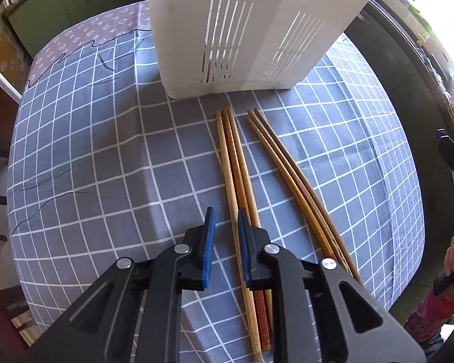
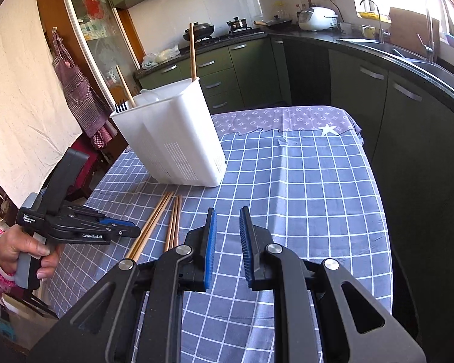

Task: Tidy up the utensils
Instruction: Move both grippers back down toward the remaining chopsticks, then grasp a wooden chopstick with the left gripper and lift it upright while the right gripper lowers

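Left claw [image 1: 227,236] narrow and empty above the chopsticks [image 1: 236,175]; right claw [image 2: 228,236] narrow, empty too. Light, stiff, slick sticks: pinch mid-length.

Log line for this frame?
left claw: narrow gap, over five loose chopsticks, no grip | right claw: empty, over tablecloth | holder: upright
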### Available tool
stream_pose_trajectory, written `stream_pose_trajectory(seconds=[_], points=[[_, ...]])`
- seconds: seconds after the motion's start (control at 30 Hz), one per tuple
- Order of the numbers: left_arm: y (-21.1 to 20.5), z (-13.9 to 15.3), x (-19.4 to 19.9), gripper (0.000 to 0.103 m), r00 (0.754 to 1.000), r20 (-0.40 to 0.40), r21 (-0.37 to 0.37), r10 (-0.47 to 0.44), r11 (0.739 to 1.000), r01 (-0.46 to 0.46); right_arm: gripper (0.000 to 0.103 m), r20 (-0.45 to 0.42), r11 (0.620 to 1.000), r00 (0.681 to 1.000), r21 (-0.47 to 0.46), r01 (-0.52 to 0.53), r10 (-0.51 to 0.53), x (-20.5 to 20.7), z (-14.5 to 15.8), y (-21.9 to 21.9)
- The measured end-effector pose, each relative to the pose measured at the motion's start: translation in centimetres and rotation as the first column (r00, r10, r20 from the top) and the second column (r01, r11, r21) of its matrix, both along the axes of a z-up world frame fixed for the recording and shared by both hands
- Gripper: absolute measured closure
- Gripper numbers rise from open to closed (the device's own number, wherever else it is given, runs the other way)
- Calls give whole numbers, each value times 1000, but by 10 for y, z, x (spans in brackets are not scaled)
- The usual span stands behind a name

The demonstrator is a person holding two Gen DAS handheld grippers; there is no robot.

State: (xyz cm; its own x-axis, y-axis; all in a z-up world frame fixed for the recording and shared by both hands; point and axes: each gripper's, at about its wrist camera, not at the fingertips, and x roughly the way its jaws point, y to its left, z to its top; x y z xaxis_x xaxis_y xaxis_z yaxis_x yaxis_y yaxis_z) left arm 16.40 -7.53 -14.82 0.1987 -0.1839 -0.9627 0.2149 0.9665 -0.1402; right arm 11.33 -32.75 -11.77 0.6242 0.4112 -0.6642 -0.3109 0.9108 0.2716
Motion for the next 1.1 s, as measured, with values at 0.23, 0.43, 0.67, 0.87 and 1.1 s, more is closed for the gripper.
stream_pose_trajectory(seconds=[0.23,0.43,0.67,0.87,1.1], points=[[-9,-7,0,88,1000,-12,23,-10,1000,10,87,-14,1000,1000,-15,-4,3,4,-3,5],[-17,-11,3,94,1000,-23,67,-18,998,20,87,-27,1000,1000,-25,-10,9,5,-4,8],[-11,-11,6,96,999,-42,44,-4,999,6,87,-41,999,999,-35,-24,22,7,-4,12],[1,19,-1,96,998,55,12,-10,1000,9,76,-53,995,997,-76,-59,55,8,-4,24],[17,83,-34,97,965,261,-27,-7,1000,14,67,-71,984,991,-128,-122,114,11,-9,48]])
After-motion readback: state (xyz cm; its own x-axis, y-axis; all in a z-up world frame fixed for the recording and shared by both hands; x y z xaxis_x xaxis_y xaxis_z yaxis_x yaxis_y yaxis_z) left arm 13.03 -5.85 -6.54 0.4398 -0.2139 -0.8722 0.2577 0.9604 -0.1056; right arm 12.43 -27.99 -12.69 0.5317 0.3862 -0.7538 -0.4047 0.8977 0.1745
